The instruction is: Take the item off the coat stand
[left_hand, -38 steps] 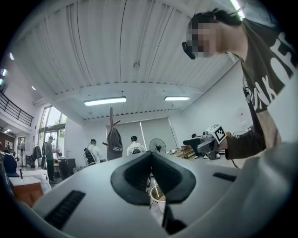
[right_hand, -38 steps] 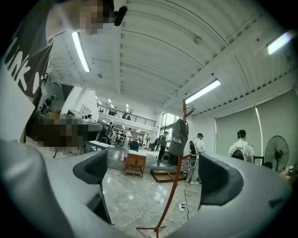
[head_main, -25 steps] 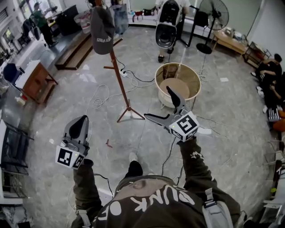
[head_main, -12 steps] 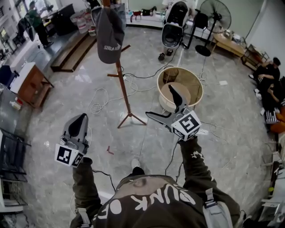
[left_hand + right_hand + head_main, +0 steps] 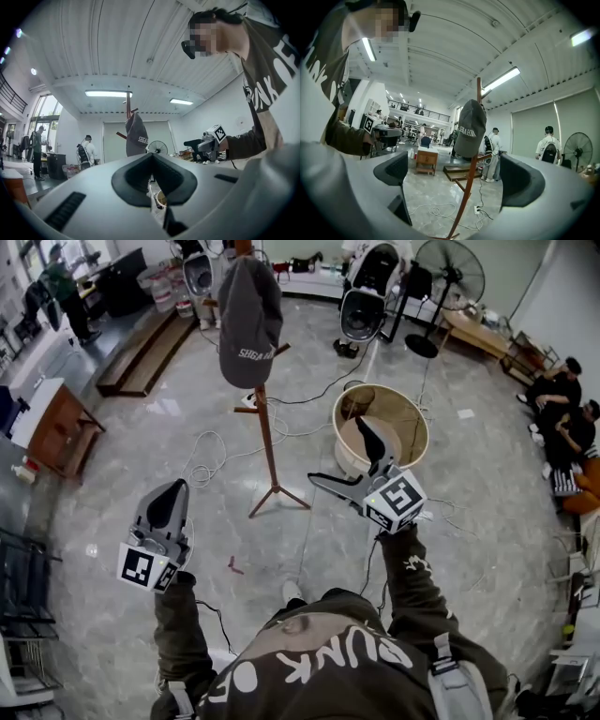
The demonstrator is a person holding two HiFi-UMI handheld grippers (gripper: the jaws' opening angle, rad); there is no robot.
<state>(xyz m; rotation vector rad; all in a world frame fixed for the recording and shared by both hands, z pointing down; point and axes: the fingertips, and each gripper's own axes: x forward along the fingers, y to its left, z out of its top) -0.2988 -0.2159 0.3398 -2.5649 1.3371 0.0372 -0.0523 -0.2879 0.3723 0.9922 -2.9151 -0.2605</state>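
Left claw (image 5: 165,505) is held low at the person's left side, its dark pads pressed together with nothing between them, pointing forward across the floor. Beyond it to the left stands a wooden desk (image 5: 58,424), well apart from everything the task needs.

Further right and farther off is the coat stand (image 5: 268,442), a thin reddish pole on spread feet. The cap (image 5: 248,320) hangs over its top with white lettering on the lower edge. It is the only item I can see on the stand. In the left gripper view the cap (image 5: 136,138) shows above and past the closed pads, clearly out of reach.

The cap looks light and soft, a cloth crown that should crumple under a pinch, with a stiffer brim. I would judge the crown's side or the lower edge the better hold. It should lift straight up off the pole, since a sideways tug could rock so slim a stand.

Right claw (image 5: 349,465) is spread wide and empty. In the right gripper view the cap (image 5: 469,125) and pole sit framed between the open pads, but higher and well ahead of them. Just behind this claw on the floor is a round wooden tub (image 5: 409,407).
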